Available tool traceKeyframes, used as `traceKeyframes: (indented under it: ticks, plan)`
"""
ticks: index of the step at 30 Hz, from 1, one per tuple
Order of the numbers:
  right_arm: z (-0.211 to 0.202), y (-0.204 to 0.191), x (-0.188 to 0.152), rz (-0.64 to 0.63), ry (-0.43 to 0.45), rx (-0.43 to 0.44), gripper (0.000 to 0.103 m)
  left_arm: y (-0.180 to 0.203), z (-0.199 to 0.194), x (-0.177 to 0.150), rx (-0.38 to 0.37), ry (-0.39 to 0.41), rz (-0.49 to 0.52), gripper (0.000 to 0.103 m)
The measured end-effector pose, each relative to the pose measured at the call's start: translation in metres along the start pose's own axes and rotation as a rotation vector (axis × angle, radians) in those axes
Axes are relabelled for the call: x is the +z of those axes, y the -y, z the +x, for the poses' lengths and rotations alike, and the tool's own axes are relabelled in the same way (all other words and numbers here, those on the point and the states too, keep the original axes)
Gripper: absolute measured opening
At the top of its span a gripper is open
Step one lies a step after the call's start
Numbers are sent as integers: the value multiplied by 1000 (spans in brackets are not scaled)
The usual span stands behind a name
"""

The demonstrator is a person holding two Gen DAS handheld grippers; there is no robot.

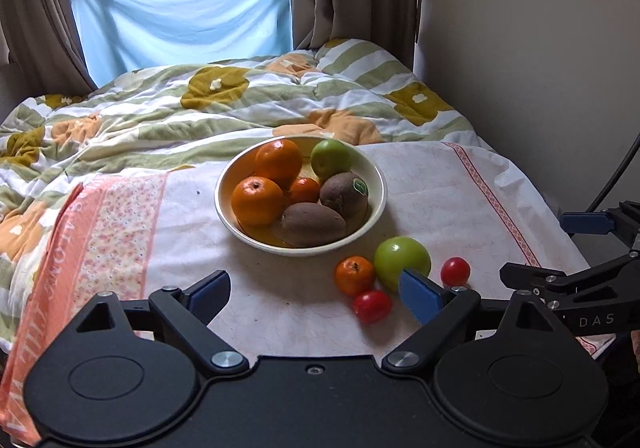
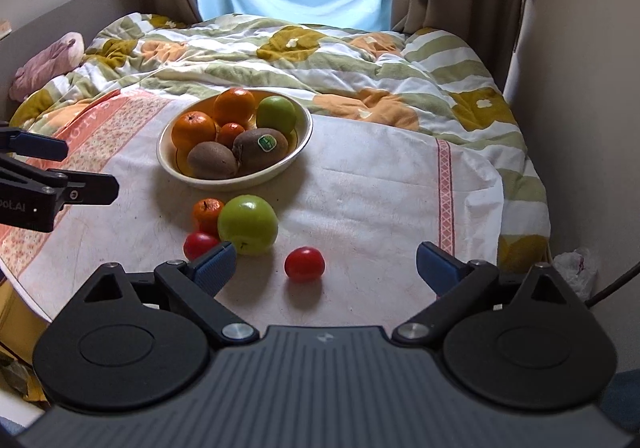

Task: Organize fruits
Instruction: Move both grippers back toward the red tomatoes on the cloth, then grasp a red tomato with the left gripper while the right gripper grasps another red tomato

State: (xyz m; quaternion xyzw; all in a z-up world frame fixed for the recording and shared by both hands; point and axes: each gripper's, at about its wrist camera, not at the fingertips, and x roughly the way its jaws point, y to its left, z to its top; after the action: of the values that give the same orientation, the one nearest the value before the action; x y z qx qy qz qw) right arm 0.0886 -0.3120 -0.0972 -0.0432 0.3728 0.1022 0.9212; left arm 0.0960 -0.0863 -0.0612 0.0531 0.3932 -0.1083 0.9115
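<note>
Fruits point(image 2: 248, 224) lie before both tools, left tool point(image 1: 316, 290) and right tool point(image 2: 326, 266) spread wide, level.

Bowl point(image 2: 236, 178) sits on cloth point(image 2: 380, 176) over the desk, w/ bed quilt point(image 2: 320, 60) behind it. In bowl: two oranges at back-left, apple at back-right, small tangerine in the middle, two kiwis in front. Before the bowl, on cloth: loose apple point(image 2: 248, 223), w/ tangerine point(image 2: 207, 213) touching its left side, one tomato point(image 2: 199, 243) just in front of that tangerine, second tomato point(image 2: 304, 263) apart to the right. Window behind bed.
</note>
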Motion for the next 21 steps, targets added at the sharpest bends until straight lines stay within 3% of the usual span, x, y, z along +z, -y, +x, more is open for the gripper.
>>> traceKeyframes:
  ticks: [6,21]
  plan:
    - [29,9,-11,-100,-37,80,103,23,37,-8,13,-55,-21,82]
    - [75,19,-26,-143,-74,185,90,53,98,-25,51,-141,-15,59]
